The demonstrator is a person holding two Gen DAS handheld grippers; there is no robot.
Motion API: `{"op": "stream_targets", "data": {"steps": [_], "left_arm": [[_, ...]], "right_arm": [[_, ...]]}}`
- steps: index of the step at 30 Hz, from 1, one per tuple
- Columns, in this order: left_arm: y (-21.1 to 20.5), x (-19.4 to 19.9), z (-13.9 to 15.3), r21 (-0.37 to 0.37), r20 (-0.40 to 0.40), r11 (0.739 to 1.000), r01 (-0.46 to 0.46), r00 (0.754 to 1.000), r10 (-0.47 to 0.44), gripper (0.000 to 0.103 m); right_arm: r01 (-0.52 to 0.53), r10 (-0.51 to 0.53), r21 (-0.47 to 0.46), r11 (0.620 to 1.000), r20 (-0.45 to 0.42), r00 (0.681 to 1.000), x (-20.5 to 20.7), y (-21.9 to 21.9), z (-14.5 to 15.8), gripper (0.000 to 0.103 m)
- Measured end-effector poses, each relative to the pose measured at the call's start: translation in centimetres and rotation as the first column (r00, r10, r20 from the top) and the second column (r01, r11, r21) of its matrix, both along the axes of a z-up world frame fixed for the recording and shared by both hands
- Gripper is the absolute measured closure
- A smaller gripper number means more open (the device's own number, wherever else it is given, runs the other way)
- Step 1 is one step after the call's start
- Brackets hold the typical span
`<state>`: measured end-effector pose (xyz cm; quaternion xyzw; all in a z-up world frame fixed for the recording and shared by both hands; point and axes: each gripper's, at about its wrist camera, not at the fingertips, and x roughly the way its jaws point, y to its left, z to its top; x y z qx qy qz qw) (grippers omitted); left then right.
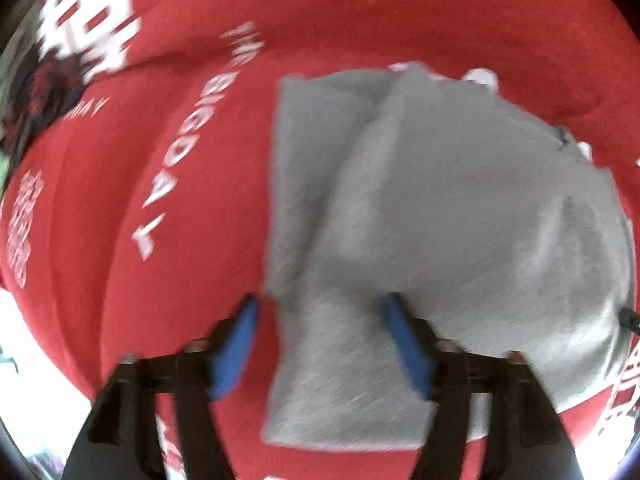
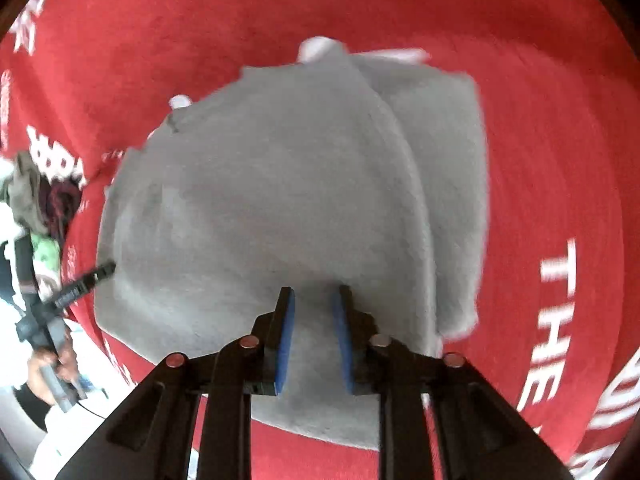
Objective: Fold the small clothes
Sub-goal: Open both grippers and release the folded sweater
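A small grey garment [image 1: 440, 208] lies partly folded on a red cloth with white lettering [image 1: 120, 184]. My left gripper [image 1: 320, 312] is open, its blue pads either side of the garment's near corner, nothing clamped. In the right wrist view the same grey garment [image 2: 280, 184] fills the middle, with one flap folded over along its right side. My right gripper [image 2: 314, 300] is open, jaws narrowly apart above the garment's near edge. The left gripper's tip [image 2: 86, 280] shows at the garment's left edge.
The red cloth [image 2: 560, 140] covers the whole surface. A pile of other clothes [image 2: 36, 204] sits at the left edge, also seen in the left wrist view [image 1: 36, 92]. A hand holds the left gripper's handle [image 2: 52, 364].
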<state>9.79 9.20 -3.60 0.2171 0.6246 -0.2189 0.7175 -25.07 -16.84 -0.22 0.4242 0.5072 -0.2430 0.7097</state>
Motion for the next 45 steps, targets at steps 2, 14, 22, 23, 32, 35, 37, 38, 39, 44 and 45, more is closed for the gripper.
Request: {"op": "stream_targets", "data": {"steps": [2,14,22,23,32,35,37,38,39,44,45], "left_arm": [[1.7,0.3,-0.1,0.038,0.004,0.999,-0.033,0.999,0.033,0.023],[4.8,-0.6,0.9,0.103,0.007,0.994,-0.044,0.999,0.043,0.023],[5.0,0.1,2.8,-0.008,-0.067,0.998,-0.064,0.996,0.063,0.023],[4.9,0.1,2.7,-0.025,-0.078,0.998,-0.052,0.996,0.050,0.023],[4.1,0.8,3.6,-0.125,-0.098,0.988,0.088,0.990,-0.100,0.000],[5.0,2.4,3.9,-0.167,-0.135,0.983,0.073,0.986,-0.096,0.000],[5.5,3.5,3.7,-0.166,-0.146,0.984,0.065,0.985,-0.090,0.000],[5.6,4.0,3.4,-0.159,-0.149,0.984,0.074,0.984,-0.098,0.000],[5.8,4.7,2.8,-0.145,-0.163,0.986,0.083,0.981,-0.107,0.000],[7.4,7.0,1.7,-0.146,-0.164,0.988,0.046,0.984,-0.070,0.000],[7.7,7.3,2.0,-0.162,-0.151,0.986,0.033,0.987,-0.058,0.000]], "right_arm": [[0.027,-0.027,-0.011,1.000,-0.010,1.000,-1.1,-0.2,0.3,0.087],[0.095,-0.095,0.009,0.995,-0.008,0.995,-3.6,-0.6,2.2,0.083],[0.042,-0.053,0.103,0.994,0.111,0.992,-0.2,3.5,3.0,0.066],[0.032,-0.046,0.119,0.992,0.118,0.992,0.4,4.2,2.7,0.066],[0.015,-0.091,0.321,0.947,0.222,0.971,7.1,13.2,-0.7,0.053],[0.040,-0.142,0.402,0.915,0.227,0.963,8.7,16.3,-2.6,0.052],[0.063,-0.179,0.449,0.891,0.220,0.959,9.9,18.4,-4.0,0.052],[0.076,-0.203,0.474,0.877,0.223,0.954,10.5,19.3,-4.7,0.052],[0.089,-0.225,0.492,0.866,0.225,0.948,11.0,19.9,-5.3,0.052],[0.191,-0.374,0.561,0.806,0.231,0.898,12.9,21.8,-8.4,0.052],[0.210,-0.406,0.573,0.792,0.238,0.882,13.1,21.8,-8.8,0.052]]}}
